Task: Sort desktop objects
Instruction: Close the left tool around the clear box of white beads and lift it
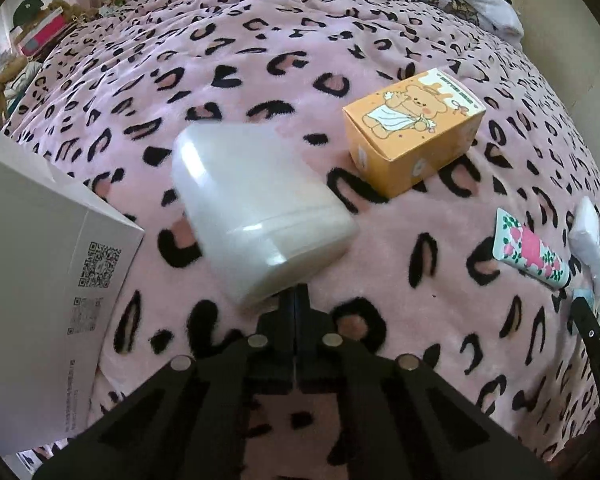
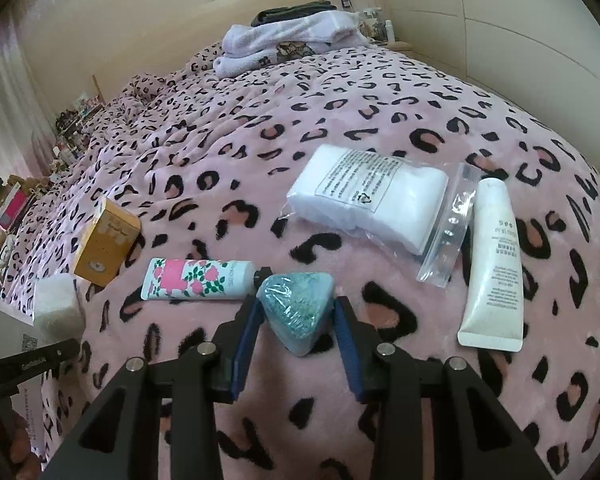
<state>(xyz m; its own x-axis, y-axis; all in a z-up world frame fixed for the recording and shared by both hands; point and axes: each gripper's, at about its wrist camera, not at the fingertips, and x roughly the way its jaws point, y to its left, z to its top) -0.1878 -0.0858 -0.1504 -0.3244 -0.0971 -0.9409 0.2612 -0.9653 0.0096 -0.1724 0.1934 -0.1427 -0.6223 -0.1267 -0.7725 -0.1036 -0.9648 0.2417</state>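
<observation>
Though crowded — tubes (image 2: 493, 264) flanking tongs (image 2: 296, 312)

I get soft, even daylight in both views, shadows faint. The translucent container (image 1: 260, 216) looks slightly smeared, perhaps motion blur. Fisheye bending and dark vignette crowd the corners, worst at 10 and 2 o'clock.

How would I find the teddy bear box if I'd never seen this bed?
Start on the pink leopard blanket. Past the frosted tub, find the small orange box. It is the only orange thing, with a cartoon bear drawn on top.
</observation>
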